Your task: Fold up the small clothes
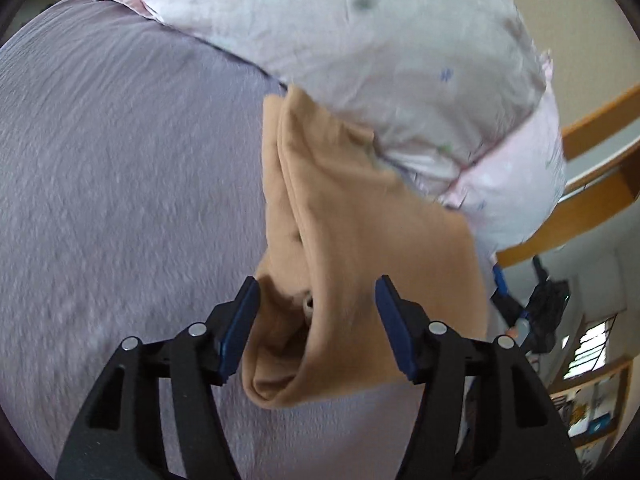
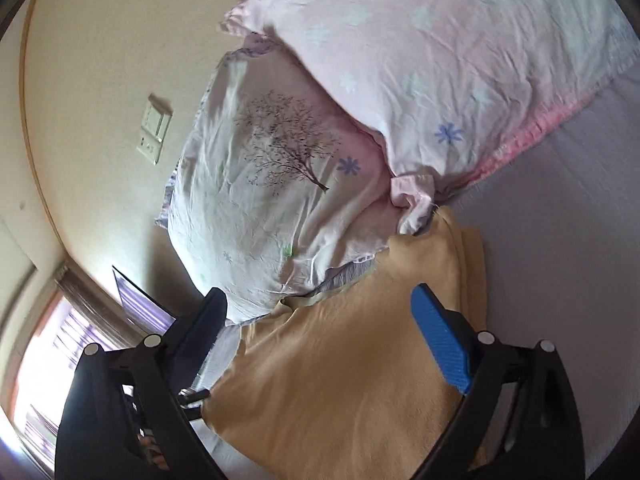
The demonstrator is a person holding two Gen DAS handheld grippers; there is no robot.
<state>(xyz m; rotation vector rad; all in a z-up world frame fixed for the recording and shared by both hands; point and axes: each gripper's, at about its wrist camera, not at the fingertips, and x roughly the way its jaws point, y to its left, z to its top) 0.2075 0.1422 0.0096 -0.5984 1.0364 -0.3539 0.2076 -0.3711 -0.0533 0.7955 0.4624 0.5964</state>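
A tan garment [image 1: 340,240] lies folded on the lilac bed sheet [image 1: 120,180], its far end against the pillows. My left gripper [image 1: 316,300] is open, its blue pads on either side of the garment's near, rolled edge, not closed on it. In the right wrist view the same tan garment [image 2: 340,360] lies flat below my right gripper [image 2: 320,308], which is open with the cloth between and under its fingers. The other gripper [image 1: 536,300] shows at the right edge of the left wrist view.
Two pale pink flower-print pillows [image 2: 440,60] are stacked at the head of the bed, one with a tree print [image 2: 280,152]. A beige wall with a switch plate [image 2: 154,128] and a window [image 2: 52,360] lie beyond. Wooden shelving [image 1: 592,168] stands beside the bed.
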